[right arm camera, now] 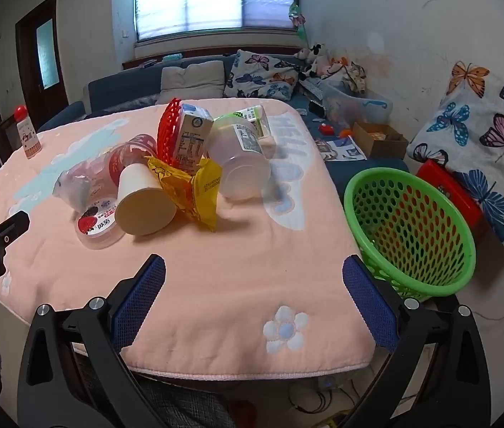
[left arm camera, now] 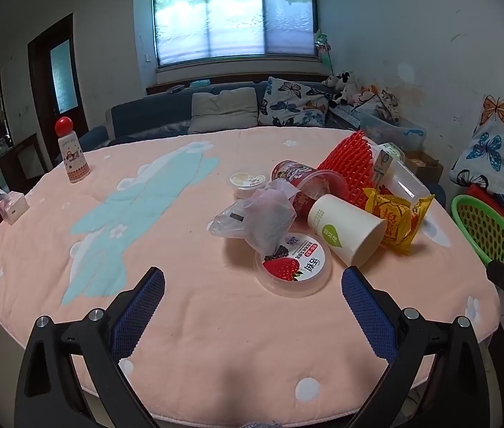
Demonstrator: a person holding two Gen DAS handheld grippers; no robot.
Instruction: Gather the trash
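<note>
Blue-padded and spread wide with nothing between the fingers, the left gripper and right gripper hover over the near edge of a table covered in pink cloth. The trash pile of paper cup, yellow wrapper and strawberry lid lies mid-table; the green basket sits tilted at the right edge. Collection appears not yet begun; the next move likely calls for reaching forward to the nearest piece.
</note>
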